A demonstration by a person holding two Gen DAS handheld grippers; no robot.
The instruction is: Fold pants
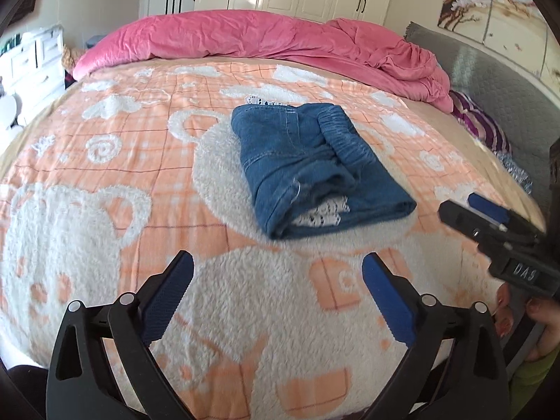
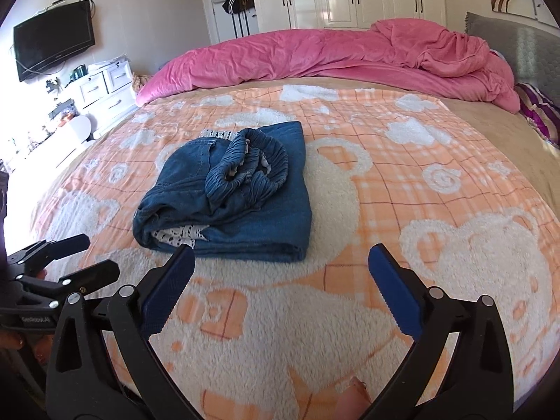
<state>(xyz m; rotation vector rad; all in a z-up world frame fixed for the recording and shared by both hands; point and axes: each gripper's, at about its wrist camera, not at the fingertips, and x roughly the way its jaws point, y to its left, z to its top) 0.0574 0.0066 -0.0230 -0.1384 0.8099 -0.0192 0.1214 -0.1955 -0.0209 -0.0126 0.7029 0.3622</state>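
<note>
Looking along my left gripper (image 1: 276,273), I see its two blue-padded fingers spread wide with nothing between them, hovering over the fleecy orange-and-white bear blanket (image 1: 105,161). The pants (image 1: 315,168), blue denim, lie folded into a compact bundle ahead of this gripper and slightly to its right, resting flat on the blanket and clear of the fingertips; a bit of white patterned lining shows at the near open edge. Off to the right of the left gripper, my right gripper (image 1: 465,206) comes into view from the side, and from there I cannot tell how its jaws stand. Its own camera settles it: the right gripper (image 2: 281,253) is also spread wide and holding nothing, with the pants (image 2: 238,189) just ahead and a little to its left, the gathered elastic waistband bunched on top of the bundle. The left fingertip of this gripper sits close to the bundle's near edge without touching it. Beyond the pants, a crumpled pink duvet (image 2: 332,56) lies across the far side of the bed.
</note>
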